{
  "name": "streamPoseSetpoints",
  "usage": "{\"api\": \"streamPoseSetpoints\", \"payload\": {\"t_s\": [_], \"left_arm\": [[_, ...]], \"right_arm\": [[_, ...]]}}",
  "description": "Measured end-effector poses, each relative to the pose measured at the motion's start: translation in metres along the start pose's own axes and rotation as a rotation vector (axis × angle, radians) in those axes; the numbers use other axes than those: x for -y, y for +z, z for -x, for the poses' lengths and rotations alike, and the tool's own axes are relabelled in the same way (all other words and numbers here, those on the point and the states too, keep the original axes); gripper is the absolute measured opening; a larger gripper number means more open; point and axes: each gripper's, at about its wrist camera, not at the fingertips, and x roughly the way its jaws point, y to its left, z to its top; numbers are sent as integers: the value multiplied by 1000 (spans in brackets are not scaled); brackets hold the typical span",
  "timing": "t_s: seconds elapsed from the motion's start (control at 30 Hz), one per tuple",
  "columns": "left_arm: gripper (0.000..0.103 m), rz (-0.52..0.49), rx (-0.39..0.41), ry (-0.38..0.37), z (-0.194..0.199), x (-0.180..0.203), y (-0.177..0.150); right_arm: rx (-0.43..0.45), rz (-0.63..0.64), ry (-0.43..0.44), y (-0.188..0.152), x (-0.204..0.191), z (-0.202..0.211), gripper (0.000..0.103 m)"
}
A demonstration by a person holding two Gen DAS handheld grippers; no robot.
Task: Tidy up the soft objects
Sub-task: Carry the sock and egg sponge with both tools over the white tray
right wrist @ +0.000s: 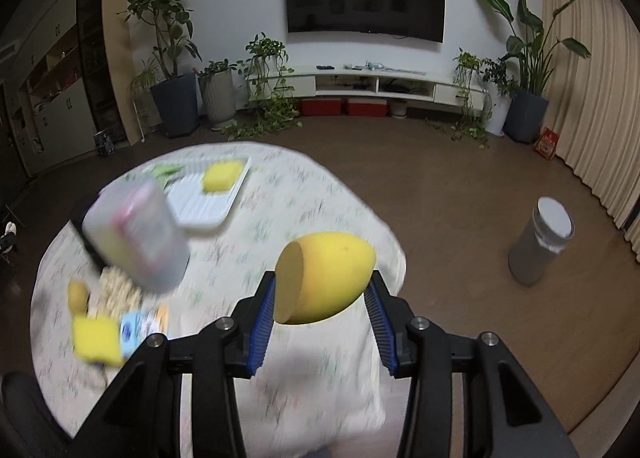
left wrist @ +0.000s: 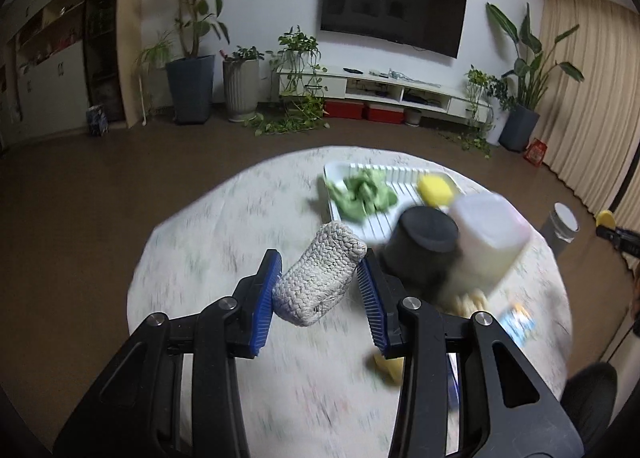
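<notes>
My left gripper (left wrist: 318,286) is shut on a grey knitted pad (left wrist: 318,278) and holds it above the round table (left wrist: 224,242). My right gripper (right wrist: 322,298) is shut on a yellow egg-shaped sponge (right wrist: 326,278), held over the table's right side (right wrist: 320,193). A white slatted tray (left wrist: 400,181) at the far side holds a green cloth (left wrist: 364,193) and a yellow sponge (left wrist: 434,187); the tray also shows in the right wrist view (right wrist: 208,205) with the yellow sponge (right wrist: 222,175).
A translucent plastic container (left wrist: 490,242) and a black pot (left wrist: 424,246) stand right of my left gripper. A flat yellow sponge (right wrist: 96,338), a blue-and-white packet (right wrist: 138,328) and pale pieces (right wrist: 118,290) lie at the near left. A grey bin (right wrist: 540,246) stands on the floor.
</notes>
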Motion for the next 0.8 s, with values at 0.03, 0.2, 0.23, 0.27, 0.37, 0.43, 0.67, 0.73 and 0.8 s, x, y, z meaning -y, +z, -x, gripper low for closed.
{"api": "streamPoseSetpoints", "payload": {"t_s": [0.03, 0.2, 0.23, 0.27, 0.37, 0.43, 0.67, 0.73, 0.8], "left_arm": [[37, -13, -4, 1, -9, 0, 11], [37, -45, -36, -22, -63, 1, 58], [37, -56, -45, -20, -73, 3, 65], [37, -65, -54, -19, -85, 4, 73], [37, -90, -88, -28, -121, 9, 94], [37, -107, -106, -32, -141, 12, 105], [37, -226, -189, -90, -202, 43, 118], [37, -260, -204, -112, -213, 52, 115], [37, -303, -217, -143, -222, 61, 112]], "right_arm": [[-1, 7, 0, 11, 0, -7, 47], [-12, 48, 19, 71, -9, -51, 47], [-16, 63, 16, 82, -12, -60, 47], [-22, 83, 18, 95, -18, -71, 47], [-36, 121, 50, 122, -32, -97, 47], [-57, 160, 61, 139, -44, -117, 47], [-131, 303, 178, 168, -93, -178, 47], [-150, 361, 219, 166, -113, -195, 47], [-162, 405, 261, 164, -129, -208, 47]]}}
